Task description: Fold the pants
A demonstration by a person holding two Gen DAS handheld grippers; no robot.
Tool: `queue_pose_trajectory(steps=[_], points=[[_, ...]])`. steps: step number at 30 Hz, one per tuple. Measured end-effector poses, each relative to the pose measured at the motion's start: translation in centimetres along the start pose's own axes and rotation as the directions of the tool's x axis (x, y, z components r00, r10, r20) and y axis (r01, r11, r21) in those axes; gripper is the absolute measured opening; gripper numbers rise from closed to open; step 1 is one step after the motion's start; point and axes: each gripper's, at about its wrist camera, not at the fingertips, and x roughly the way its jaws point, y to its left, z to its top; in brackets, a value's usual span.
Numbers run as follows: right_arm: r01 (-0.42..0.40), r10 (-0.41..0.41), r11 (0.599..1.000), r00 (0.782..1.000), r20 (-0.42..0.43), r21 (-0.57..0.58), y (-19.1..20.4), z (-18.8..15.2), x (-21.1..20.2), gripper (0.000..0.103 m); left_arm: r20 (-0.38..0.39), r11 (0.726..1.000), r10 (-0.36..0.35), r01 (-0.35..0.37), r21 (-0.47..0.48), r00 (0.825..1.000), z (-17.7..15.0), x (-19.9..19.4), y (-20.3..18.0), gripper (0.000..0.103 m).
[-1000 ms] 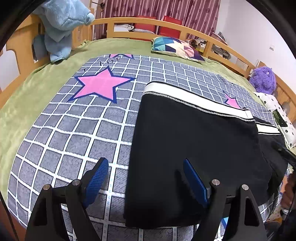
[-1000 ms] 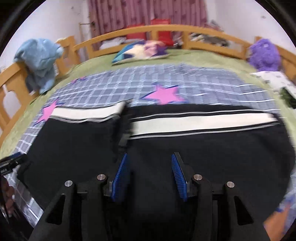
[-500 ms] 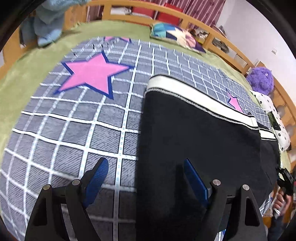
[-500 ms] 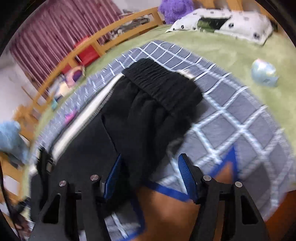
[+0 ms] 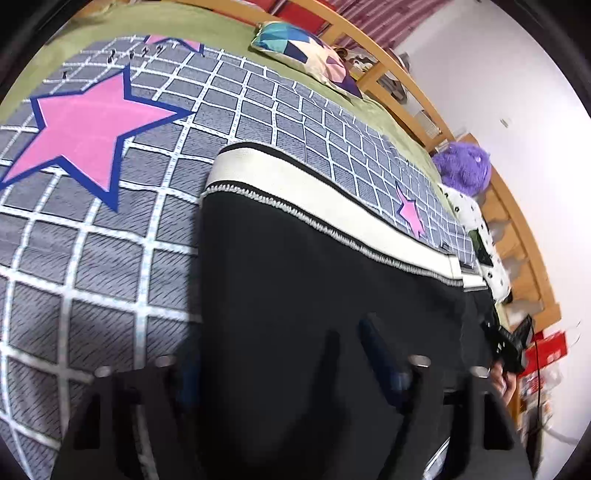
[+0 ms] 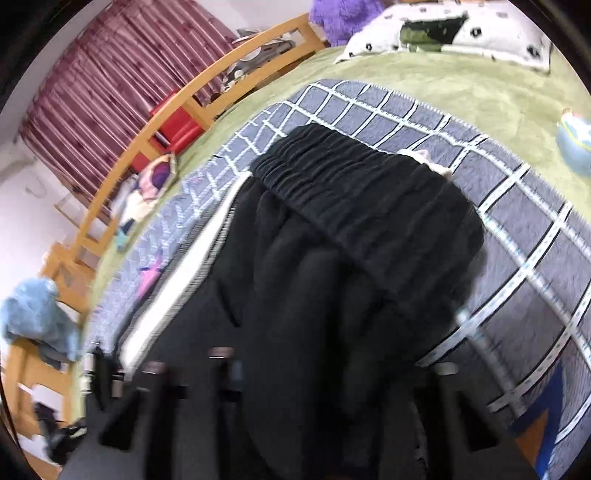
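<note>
Black pants with a white side stripe lie flat on a grey checked blanket. My left gripper is open low over the leg end, its fingers astride the left edge of the cloth. In the right wrist view the pants show their gathered black waistband. My right gripper is open, low over the waist end, and its fingers are blurred and dark against the cloth. The other gripper shows at the right edge of the left wrist view.
The blanket has pink stars and lies on a green bed cover inside a wooden bed rail. A patterned cushion, a purple plush, a spotted pillow, a blue plush and a pale blue toy lie around.
Both grippers have dropped closer to the pants. The right one swung from the middle of the pants to the waistband end and opened wider. The left one stayed open.
</note>
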Motion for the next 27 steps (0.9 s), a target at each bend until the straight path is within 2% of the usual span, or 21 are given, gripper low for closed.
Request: queue_pose_trajectory(steps=[1, 3, 4, 7, 9, 11, 13, 15, 17, 18, 20, 21, 22, 23, 24, 25, 26, 27], points=[[0.034, -0.033, 0.999, 0.999, 0.012, -0.040, 1.3, 0.0, -0.5, 0.021, -0.009, 1.000, 0.014, -0.014, -0.005, 1.000, 0.3, 0.2, -0.1, 0.021], [0.097, -0.092, 0.988, 0.995, 0.041, -0.122, 4.2, 0.3, -1.3, 0.018, -0.011, 0.998, -0.017, 0.016, -0.057, 1.000, 1.3, -0.6, 0.1, 0.012], [0.090, -0.082, 0.986, 0.995, 0.061, -0.139, 5.8, 0.7, -2.1, 0.017, 0.011, 0.997, -0.030, 0.031, -0.071, 0.999, 1.7, -1.5, 0.0, 0.010], [0.049, -0.032, 0.986, 0.993, 0.111, -0.158, 9.6, 1.8, -4.5, 0.017, 0.078, 1.000, -0.014, 0.016, -0.023, 0.997, 2.8, -4.9, -1.1, 0.010], [0.007, 0.019, 0.983, 0.990, 0.142, -0.181, 12.2, 2.3, -6.0, 0.017, 0.092, 0.999, -0.035, 0.037, -0.011, 0.995, 3.3, -6.7, -1.1, 0.010], [-0.028, 0.060, 0.976, 0.988, 0.143, -0.215, 14.8, 2.4, -6.5, 0.017, 0.115, 1.000, -0.021, 0.022, -0.005, 0.993, 4.2, -8.7, -0.9, 0.010], [-0.083, 0.112, 0.970, 0.987, 0.119, -0.228, 17.2, 2.2, -6.3, 0.017, 0.162, 0.999, 0.044, -0.048, 0.020, 0.986, 5.1, -11.1, -0.5, 0.010], [-0.158, 0.180, 0.959, 0.981, 0.073, -0.236, 19.8, 1.3, -5.3, 0.017, 0.196, 0.997, 0.075, -0.074, -0.014, 0.978, 5.9, -14.0, 1.4, 0.010], [-0.207, 0.224, 0.944, 0.974, 0.040, -0.256, 21.7, -0.2, -4.1, 0.017, 0.197, 0.992, 0.128, -0.121, -0.047, 0.972, 6.2, -15.6, 3.5, 0.010], [-0.211, 0.226, 0.940, 0.974, 0.023, -0.269, 22.5, -1.0, -3.2, 0.017, 0.186, 0.984, 0.177, -0.171, -0.051, 0.966, 6.2, -16.1, 4.8, 0.010], [-0.206, 0.207, 0.935, 0.978, -0.028, -0.289, 22.7, -2.6, -0.5, 0.019, 0.160, 0.969, 0.245, -0.240, -0.051, 0.956, 5.7, -15.8, 6.5, 0.012], [-0.179, 0.172, 0.941, 0.984, -0.052, -0.287, 22.2, -3.4, 0.8, 0.020, 0.130, 0.960, 0.281, -0.276, -0.056, 0.951, 5.2, -15.1, 7.5, 0.013], [-0.142, 0.127, 0.950, 0.989, -0.070, -0.280, 21.5, -4.0, 1.8, 0.020, 0.080, 0.945, 0.322, -0.317, -0.076, 0.943, 4.4, -13.7, 8.9, 0.019], [-0.089, 0.063, 0.961, 0.992, -0.107, -0.261, 20.1, -4.5, 3.4, 0.022, 0.053, 0.929, 0.362, -0.356, -0.098, 0.931, 3.6, -12.7, 9.9, 0.032], [-0.035, 0.000, 0.970, 0.990, -0.143, -0.242, 18.5, -4.8, 4.6, 0.023, 0.036, 0.921, 0.379, -0.373, -0.111, 0.925, 3.1, -11.9, 10.4, 0.042], [0.007, -0.049, 0.973, 0.983, -0.178, -0.230, 17.0, -5.1, 5.6, 0.025, 0.013, 0.908, 0.403, -0.399, -0.130, 0.915, 2.1, -11.1, 11.3, 0.056], [0.003, -0.053, 0.980, 0.968, -0.247, -0.200, 15.0, -5.6, 6.8, 0.031, 0.010, 0.904, 0.411, -0.406, -0.135, 0.911, 1.8, -10.8, 11.5, 0.058], [-0.031, -0.017, 0.985, 0.962, -0.274, -0.169, 13.7, -5.7, 7.0, 0.032, 0.012, 0.903, 0.414, -0.408, -0.135, 0.910, 1.0, -10.9, 11.7, 0.058]])
